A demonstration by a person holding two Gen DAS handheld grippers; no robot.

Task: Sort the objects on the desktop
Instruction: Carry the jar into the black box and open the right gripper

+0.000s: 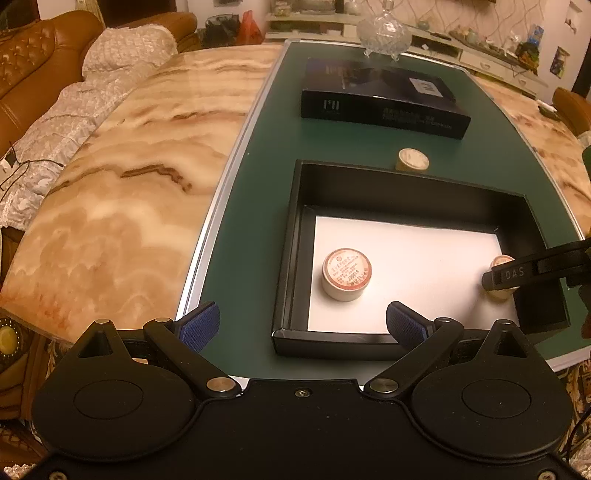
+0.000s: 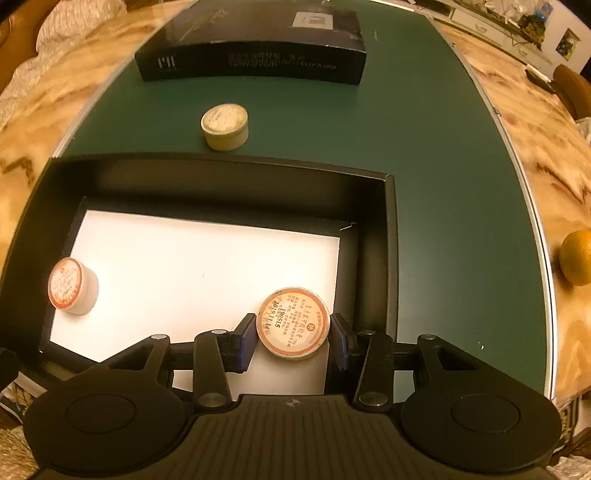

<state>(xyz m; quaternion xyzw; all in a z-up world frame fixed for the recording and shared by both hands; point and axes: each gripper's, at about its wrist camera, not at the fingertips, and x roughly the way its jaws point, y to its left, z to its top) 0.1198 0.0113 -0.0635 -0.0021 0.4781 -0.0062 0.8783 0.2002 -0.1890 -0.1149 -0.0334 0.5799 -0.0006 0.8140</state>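
A black open box (image 1: 295, 236) (image 2: 373, 236) with a white floor sits on the green mat. One round white tin with a red-rimmed label (image 1: 346, 274) (image 2: 70, 285) lies in its left part. My right gripper (image 2: 292, 332) is shut on a second such tin (image 2: 293, 322) at the box's right near corner; it shows in the left wrist view (image 1: 500, 263), half hidden behind that gripper's finger (image 1: 517, 275). A third, pale tin (image 1: 413, 160) (image 2: 224, 126) stands on the mat behind the box. My left gripper (image 1: 301, 326) is open and empty over the box's near edge.
A long black closed box (image 1: 384, 99) (image 2: 255, 44) lies at the back of the green mat (image 1: 258, 221). A glass lidded dish (image 1: 384, 31) stands behind it. An orange (image 2: 577, 257) sits on the marble table at the right. A sofa is at the left.
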